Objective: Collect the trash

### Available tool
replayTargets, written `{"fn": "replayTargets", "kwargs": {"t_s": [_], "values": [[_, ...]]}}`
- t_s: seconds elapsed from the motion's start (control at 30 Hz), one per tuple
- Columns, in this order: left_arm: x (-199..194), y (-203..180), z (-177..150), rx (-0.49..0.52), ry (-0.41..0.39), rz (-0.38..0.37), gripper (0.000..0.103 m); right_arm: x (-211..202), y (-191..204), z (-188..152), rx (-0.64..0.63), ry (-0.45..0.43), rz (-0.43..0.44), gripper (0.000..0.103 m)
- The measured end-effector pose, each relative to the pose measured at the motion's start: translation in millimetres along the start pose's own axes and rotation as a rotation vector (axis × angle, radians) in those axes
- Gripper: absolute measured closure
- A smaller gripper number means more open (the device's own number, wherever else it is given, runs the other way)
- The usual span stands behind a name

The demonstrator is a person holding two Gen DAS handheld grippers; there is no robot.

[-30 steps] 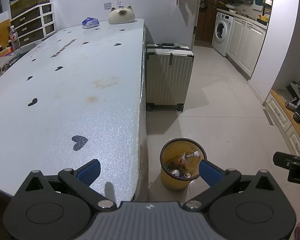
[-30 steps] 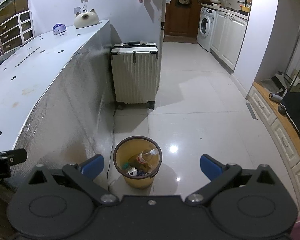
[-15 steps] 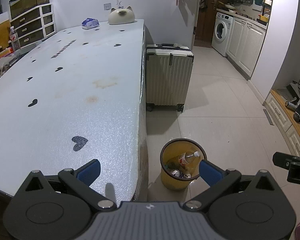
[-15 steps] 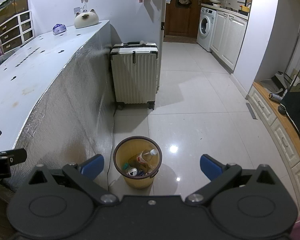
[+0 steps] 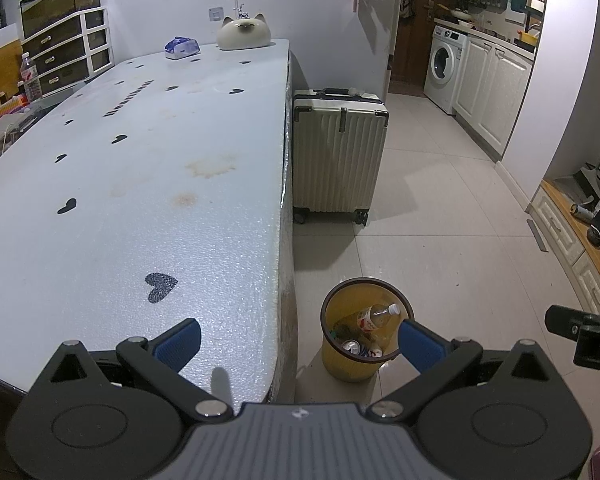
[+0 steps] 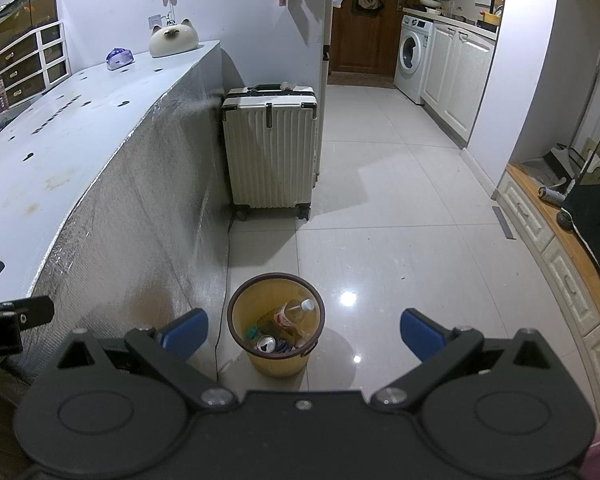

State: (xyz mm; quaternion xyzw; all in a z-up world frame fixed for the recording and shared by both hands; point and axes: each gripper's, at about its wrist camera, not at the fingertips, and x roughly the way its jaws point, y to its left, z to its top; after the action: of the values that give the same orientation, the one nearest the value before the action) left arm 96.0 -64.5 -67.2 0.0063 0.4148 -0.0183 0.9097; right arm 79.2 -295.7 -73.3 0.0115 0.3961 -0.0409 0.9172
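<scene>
We hold both tongs spread wide, nothing between the blue pads. Left tongs [image 5: 298,338] hang over the near corner of the counter [image 5: 148,184]; right tongs [image 6: 303,332] over the tiled floor [image 6: 384,236].

Counter: long, pale, textured top, scattered black heart marks, a few brownish stains; side clad in silvery foil. At its far end a cat-shaped ceramic piece [image 5: 243,32] and a small blue-white packet [image 5: 182,47].

Yellow trash bin [image 6: 276,322] stands on the floor just beside the counter's near end. Inside: a plastic bottle [image 6: 294,312] lying tilted, cans [image 6: 267,344], other bits we cannot make out.

Further along, a cream hard-shell suitcase [image 5: 338,160] stands upright against the counter's side. Beyond, a washing machine [image 6: 412,56] among white cabinets. Drawer unit [image 5: 66,54] with a glass tank on top at far left.
</scene>
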Motion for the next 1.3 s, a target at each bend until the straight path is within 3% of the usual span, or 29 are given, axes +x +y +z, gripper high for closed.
{"fn": "replayTargets", "kwargs": {"t_s": [1.3], "values": [[-2.0,0.8,2.5,0.000,-0.002,0.000,0.000,-0.7,0.4,4.5,-0.004,-0.003,0.005,0.000]]}}
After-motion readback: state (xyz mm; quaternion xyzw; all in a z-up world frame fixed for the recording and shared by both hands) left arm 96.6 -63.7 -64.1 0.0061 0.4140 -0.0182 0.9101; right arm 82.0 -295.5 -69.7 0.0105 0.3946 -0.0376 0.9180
